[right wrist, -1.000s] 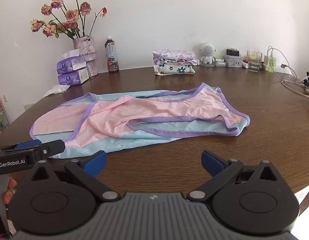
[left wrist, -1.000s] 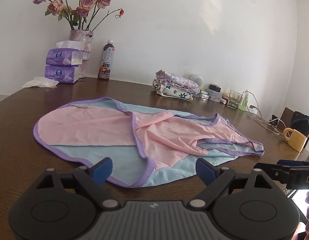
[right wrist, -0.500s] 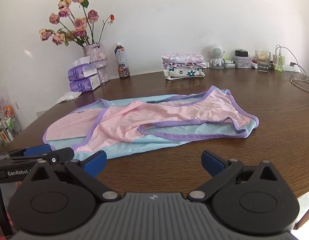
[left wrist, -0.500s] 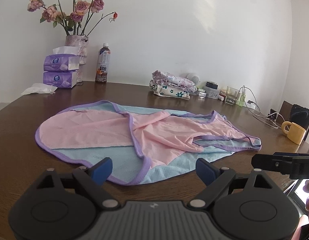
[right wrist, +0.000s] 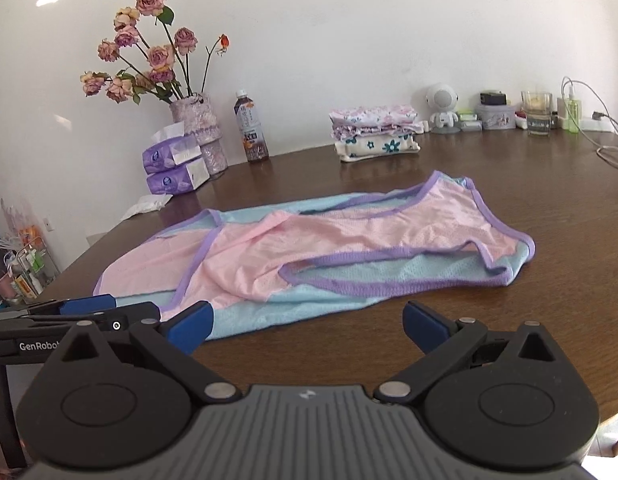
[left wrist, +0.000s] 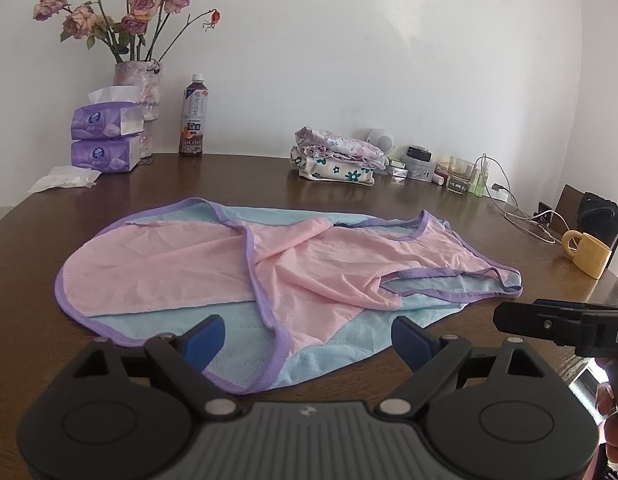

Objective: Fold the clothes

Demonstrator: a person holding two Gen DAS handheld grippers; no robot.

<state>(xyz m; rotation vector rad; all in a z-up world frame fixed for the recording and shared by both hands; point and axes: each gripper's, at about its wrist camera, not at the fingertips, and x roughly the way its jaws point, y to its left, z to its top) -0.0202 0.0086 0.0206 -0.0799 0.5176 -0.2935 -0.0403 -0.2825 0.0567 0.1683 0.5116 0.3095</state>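
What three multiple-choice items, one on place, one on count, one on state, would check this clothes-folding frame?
1. Where does the yellow mug stand?
A. By the table's right edge
B. Beside the vase
C. On the garment

2. How many purple tissue packs are stacked by the vase?
A. One
B. Two
C. Four

3. How are the left hand-held gripper and right hand-held gripper?
A. Both shut on cloth
B. One open, one shut
C. Both open, empty

Answers:
1 A: the left wrist view shows it alone at the far right of the table.
2 B: one pack lies on another.
3 C: each pair of blue pads is spread, with the pink and blue garment lying loose beyond them.
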